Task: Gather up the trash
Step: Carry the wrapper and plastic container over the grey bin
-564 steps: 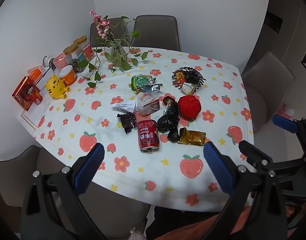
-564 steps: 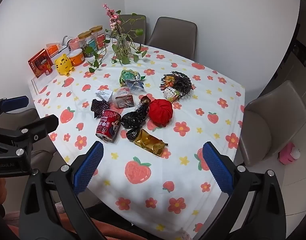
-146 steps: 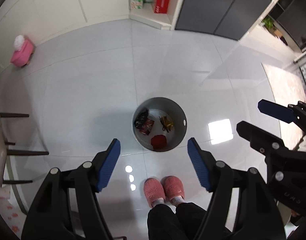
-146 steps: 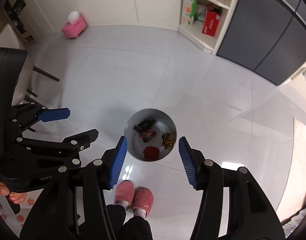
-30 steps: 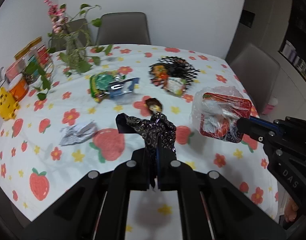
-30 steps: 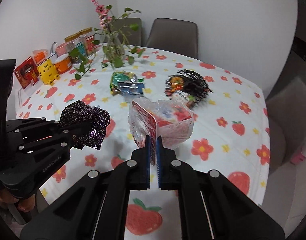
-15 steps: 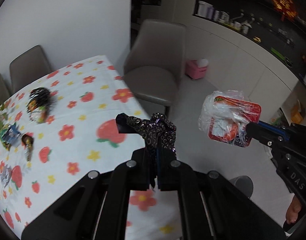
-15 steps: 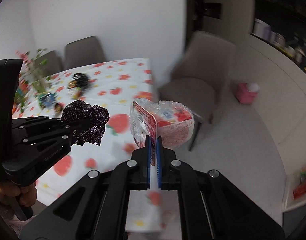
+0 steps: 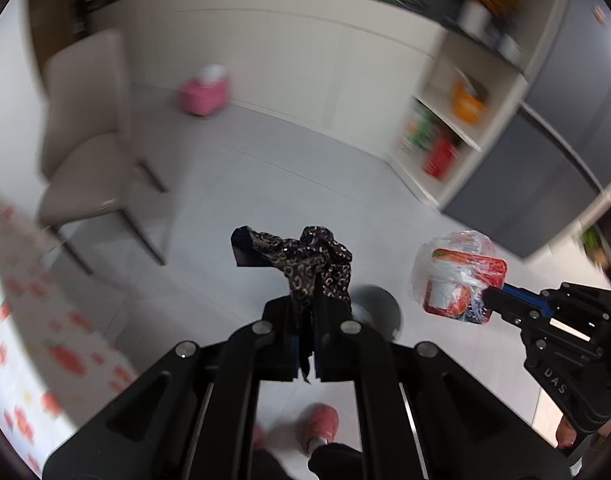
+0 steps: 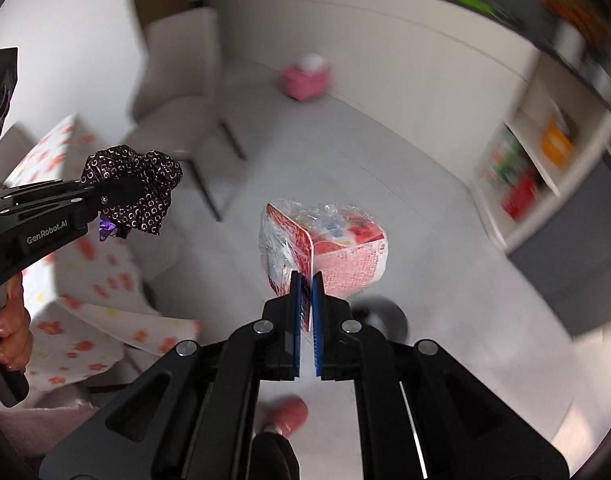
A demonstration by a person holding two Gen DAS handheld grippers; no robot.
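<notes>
With both views blurred, the tools still read clearly. Left tool (image 9: pixel 305 316) is clenched on a crumpled dark wrapper (image 9: pixel 305 256) with a pale ring pattern; the wrapper sticks up above the fingertips, over the grey floor (image 9: pixel 233 184). Right tool (image 10: pixel 305 284) is clenched on a red-and-white package in clear plastic film (image 10: pixel 325 248), blue pads (image 10: pixel 295 300) pinching its lower edge. Both items are in the air, well apart from each other, wrapper to the left of the package. Grey round bin (image 9: pixel 375 308) sits on the floor just beyond the left tool's tips, partly hidden; contents can't be made out. Table (image 9: pixel 21 340) with the flower-print cloth is at the left edge, a chair (image 9: pixel 85 168) beside it. Pink slippers (image 9: pixel 321 424) show below the tools.
</notes>
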